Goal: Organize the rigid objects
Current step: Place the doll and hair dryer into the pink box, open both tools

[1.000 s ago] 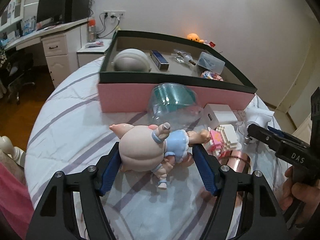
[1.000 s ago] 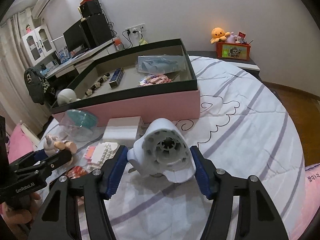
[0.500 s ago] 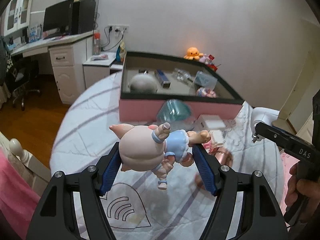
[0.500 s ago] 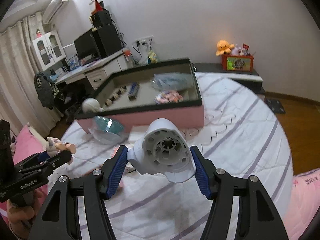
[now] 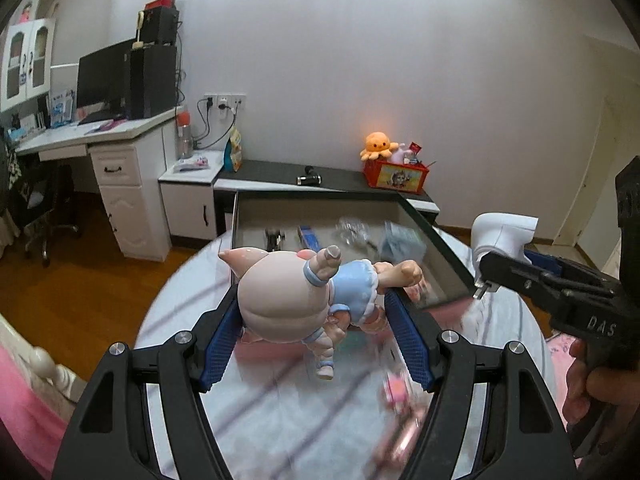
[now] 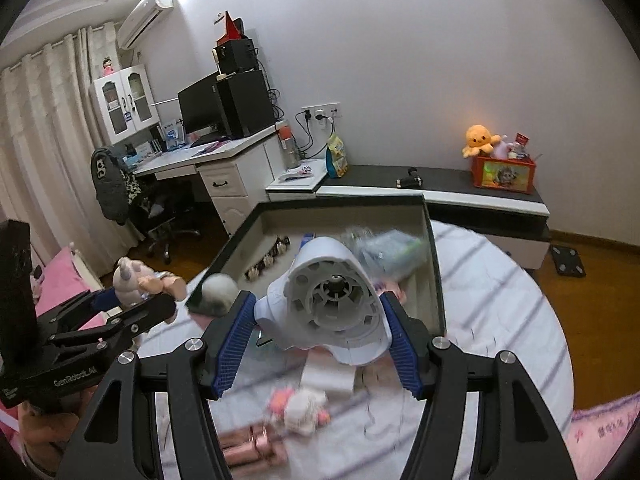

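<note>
My left gripper [image 5: 316,336] is clamped on the pig doll [image 5: 296,296], pink with a blue dress, above the bed. My right gripper [image 6: 320,344] grips the white hair-dryer head [image 6: 332,300] before the pink box [image 6: 434,280].

A home bedroom: striped bed [image 6: 500,300] under the grippers, computer desk [image 6: 208,160] ahead-left, curtains [image 6: 40,140] far left, plush octopus [image 6: 480,138] on the low cabinet ahead.

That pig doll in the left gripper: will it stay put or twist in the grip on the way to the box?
Likely rigid: the pig doll keeps its shape between the left gripper pads. Its round, glossy head may be slippery, so it could pivot. Thin limbs stick out and might snag the box rim.
</note>
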Demonstrator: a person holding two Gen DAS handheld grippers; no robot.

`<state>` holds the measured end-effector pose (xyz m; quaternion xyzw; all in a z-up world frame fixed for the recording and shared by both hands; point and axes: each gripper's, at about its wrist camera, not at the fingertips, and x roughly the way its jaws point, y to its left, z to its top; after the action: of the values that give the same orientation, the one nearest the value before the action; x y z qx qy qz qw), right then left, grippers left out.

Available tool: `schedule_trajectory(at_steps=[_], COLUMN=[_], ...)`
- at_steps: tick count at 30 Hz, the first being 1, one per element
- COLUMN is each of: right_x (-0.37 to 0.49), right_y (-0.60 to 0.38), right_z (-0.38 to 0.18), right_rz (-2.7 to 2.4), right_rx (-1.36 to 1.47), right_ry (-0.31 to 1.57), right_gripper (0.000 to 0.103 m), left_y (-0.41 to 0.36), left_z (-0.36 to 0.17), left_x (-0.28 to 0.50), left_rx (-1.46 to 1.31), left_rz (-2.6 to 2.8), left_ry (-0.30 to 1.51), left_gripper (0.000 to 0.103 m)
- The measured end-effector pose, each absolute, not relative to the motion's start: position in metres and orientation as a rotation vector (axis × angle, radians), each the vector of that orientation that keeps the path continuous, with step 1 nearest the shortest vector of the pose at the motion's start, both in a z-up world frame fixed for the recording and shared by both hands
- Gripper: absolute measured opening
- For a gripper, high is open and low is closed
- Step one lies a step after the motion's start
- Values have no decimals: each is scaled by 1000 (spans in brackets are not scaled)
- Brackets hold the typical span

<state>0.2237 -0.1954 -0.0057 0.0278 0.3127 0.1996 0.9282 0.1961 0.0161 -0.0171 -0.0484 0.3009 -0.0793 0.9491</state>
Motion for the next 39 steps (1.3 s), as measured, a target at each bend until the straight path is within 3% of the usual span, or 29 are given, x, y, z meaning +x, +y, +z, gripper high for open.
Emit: schedule_trajectory(at_steps=[10,23,25,26,29,32,39], right_x=[298,322,319,318,313,305,264], right_y=[-181,-176,-177,-178,-181,-188,-206], right_z=[-23,-62,-60,-59,-58,-58,-54], right_rz=[414,393,387,387,369,328,312], right_rx=[58,37,35,35,40,55,108], right_ry=[726,801,794,791,792,789,749], right_gripper=[64,65,72,80,85,103,103], left_y=[8,-4,-3,-2,2,7,18], left_z=[-28,-68,-65,-63,-53,-44,-26], left_x=[285,324,320,317,308,295,248], left_rx=[-101,-84,-75,-75,-71,-67,-85], left_rz=[-161,-152,-134,-131,-109,-86,-58], left_ry=[682,797,777,767,731,692,628], left_gripper=[72,72,77,82,96,103,103])
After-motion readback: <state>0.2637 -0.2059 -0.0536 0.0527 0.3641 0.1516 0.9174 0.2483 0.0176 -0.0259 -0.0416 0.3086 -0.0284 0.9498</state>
